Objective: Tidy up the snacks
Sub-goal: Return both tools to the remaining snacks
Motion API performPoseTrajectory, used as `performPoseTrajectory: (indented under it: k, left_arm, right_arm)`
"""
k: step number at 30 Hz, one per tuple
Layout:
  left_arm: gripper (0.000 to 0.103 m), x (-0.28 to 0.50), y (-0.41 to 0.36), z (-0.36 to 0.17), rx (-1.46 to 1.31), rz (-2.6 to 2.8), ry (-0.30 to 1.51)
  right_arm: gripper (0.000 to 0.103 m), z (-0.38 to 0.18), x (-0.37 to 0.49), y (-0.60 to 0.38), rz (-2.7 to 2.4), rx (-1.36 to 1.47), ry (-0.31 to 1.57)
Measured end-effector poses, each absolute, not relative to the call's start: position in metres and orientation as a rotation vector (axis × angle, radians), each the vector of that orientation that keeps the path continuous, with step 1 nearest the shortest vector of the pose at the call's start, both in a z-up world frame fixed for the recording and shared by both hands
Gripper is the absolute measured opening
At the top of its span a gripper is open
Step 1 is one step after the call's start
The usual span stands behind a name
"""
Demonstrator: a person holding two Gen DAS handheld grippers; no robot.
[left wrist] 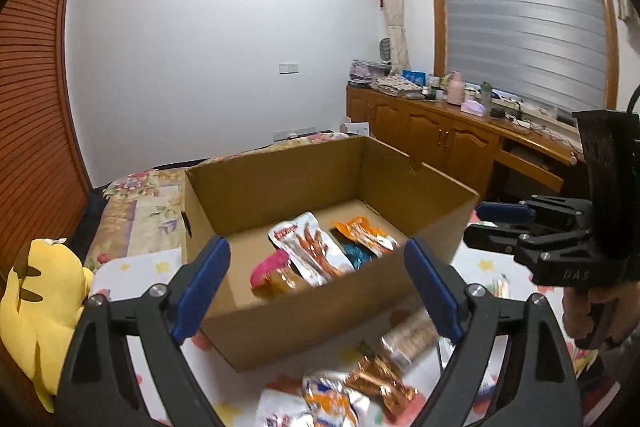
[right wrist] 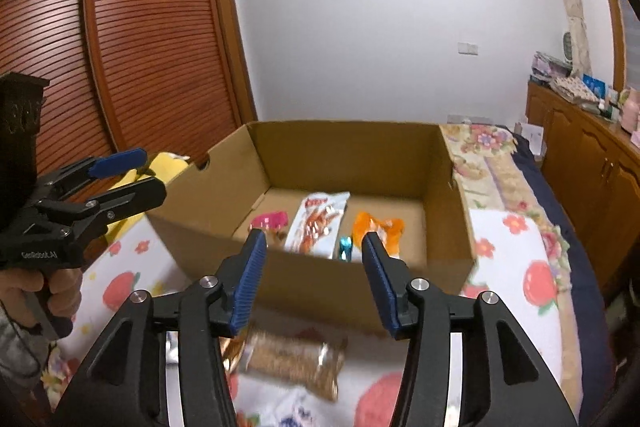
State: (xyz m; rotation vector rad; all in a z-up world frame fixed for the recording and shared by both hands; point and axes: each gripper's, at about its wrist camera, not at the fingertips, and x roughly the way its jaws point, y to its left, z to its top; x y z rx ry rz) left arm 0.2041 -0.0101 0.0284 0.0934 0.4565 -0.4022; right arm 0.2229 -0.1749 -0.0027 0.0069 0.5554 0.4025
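Both tongs (left wrist: 316, 291) (right wrist: 314, 281) gape empty; boxed white packet (right wrist: 316, 223) lies lengthwise front-to-back.

we have two fisheye views, each set on a hand-held gripper and looking forward and somewhat downward along its two fingers. our left wrist view sits near the cardboard box (left wrist: 320, 311), facing its near wall and open inside, with the window side of the room behind and the right gripper (left wrist: 486, 227) at its right edge. our right wrist view looks into the same box (right wrist: 340, 283) from close by, facing the wooden wardrobe (right wrist: 132, 39), with the left gripper (right wrist: 148, 173) at its left edge. both share the box, the packets inside and the patterned bed cover (left wrist: 140, 211).
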Motion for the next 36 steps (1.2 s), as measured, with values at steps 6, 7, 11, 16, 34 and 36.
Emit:
performPoseTrajectory:
  k: [6, 7, 11, 16, 34, 36]
  left_arm:
    - [0.089, 0.191, -0.006, 0.003, 0.074, -0.421, 0.501]
    - [0.089, 0.190, -0.005, -0.002, 0.067, -0.422, 0.509]
    - [0.089, 0.182, -0.003, -0.020, 0.067, -0.429, 0.545]
    - [0.089, 0.173, -0.001, -0.040, 0.081, -0.415, 0.595]
    - [0.089, 0.156, 0.014, -0.070, 0.061, -0.364, 0.666]
    - [0.089, 0.157, 0.015, -0.070, 0.061, -0.362, 0.668]
  right_arm:
    - [0.055, -0.026, 0.198, -0.185, 0.349, 0.001, 0.604]
    - [0.055, -0.031, 0.194, -0.184, 0.334, -0.019, 0.610]
    - [0.055, -0.051, 0.186, -0.188, 0.301, -0.038, 0.649]
    - [0.055, -0.067, 0.173, -0.194, 0.314, 0.004, 0.695]
    - [0.069, -0.100, 0.156, -0.174, 0.341, 0.022, 0.795]
    - [0.069, -0.101, 0.156, -0.173, 0.344, 0.029, 0.804]
